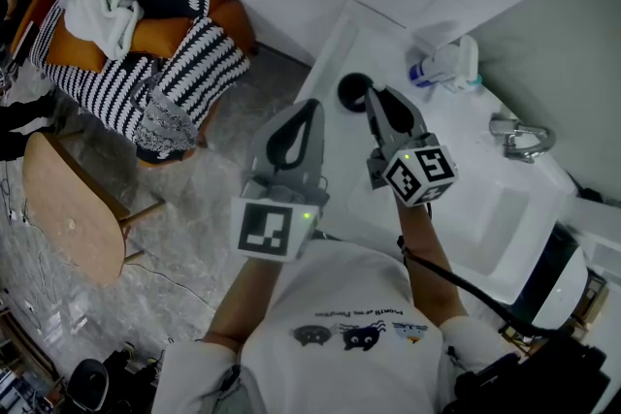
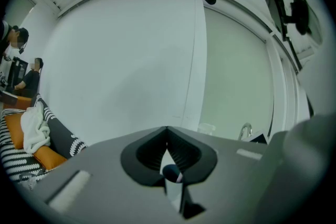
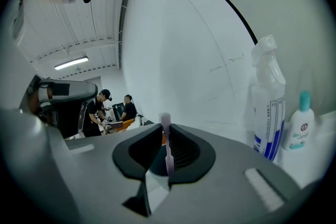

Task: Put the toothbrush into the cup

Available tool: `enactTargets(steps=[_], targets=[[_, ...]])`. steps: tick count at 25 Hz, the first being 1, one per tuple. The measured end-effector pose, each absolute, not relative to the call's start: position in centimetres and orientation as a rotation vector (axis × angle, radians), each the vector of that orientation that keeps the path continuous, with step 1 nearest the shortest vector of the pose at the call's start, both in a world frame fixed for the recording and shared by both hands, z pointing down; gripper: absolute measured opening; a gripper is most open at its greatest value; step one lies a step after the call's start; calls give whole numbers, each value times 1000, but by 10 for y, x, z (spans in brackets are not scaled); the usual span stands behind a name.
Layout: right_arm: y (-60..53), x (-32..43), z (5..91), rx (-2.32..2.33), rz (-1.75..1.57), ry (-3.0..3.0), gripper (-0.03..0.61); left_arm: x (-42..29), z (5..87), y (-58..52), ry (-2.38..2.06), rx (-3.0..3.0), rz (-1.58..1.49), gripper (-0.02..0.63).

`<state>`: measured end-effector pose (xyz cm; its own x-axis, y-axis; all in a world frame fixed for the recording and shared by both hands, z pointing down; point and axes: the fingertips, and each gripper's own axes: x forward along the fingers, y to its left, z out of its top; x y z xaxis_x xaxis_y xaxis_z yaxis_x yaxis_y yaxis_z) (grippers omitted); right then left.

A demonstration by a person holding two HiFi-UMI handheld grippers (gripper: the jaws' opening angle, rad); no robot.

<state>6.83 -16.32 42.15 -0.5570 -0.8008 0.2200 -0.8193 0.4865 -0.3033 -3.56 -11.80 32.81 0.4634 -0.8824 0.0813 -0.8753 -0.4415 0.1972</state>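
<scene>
A pale lilac toothbrush stands upright between the jaws of my right gripper, which is shut on its handle. The brush head sticks up above the jaw tips. In the head view the right gripper reaches over the white counter, its tip right beside a dark round cup that it partly hides. A dark rounded shape, seemingly the cup, shows through the gap below the jaws. My left gripper hangs left of the cup with its tips together, and no thing is seen pinched between them.
A spray bottle and a small teal-capped bottle stand at the counter's far end. A faucet and a sink basin lie to the right. On the floor to the left are a striped armchair and a wooden stool.
</scene>
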Motion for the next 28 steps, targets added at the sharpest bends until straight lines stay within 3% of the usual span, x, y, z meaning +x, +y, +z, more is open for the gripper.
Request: enactTargets(steps=[28], targets=[[-162, 66, 429, 1437, 600, -2648, 44, -36, 328, -119, -1522, 2502, -50, 0]])
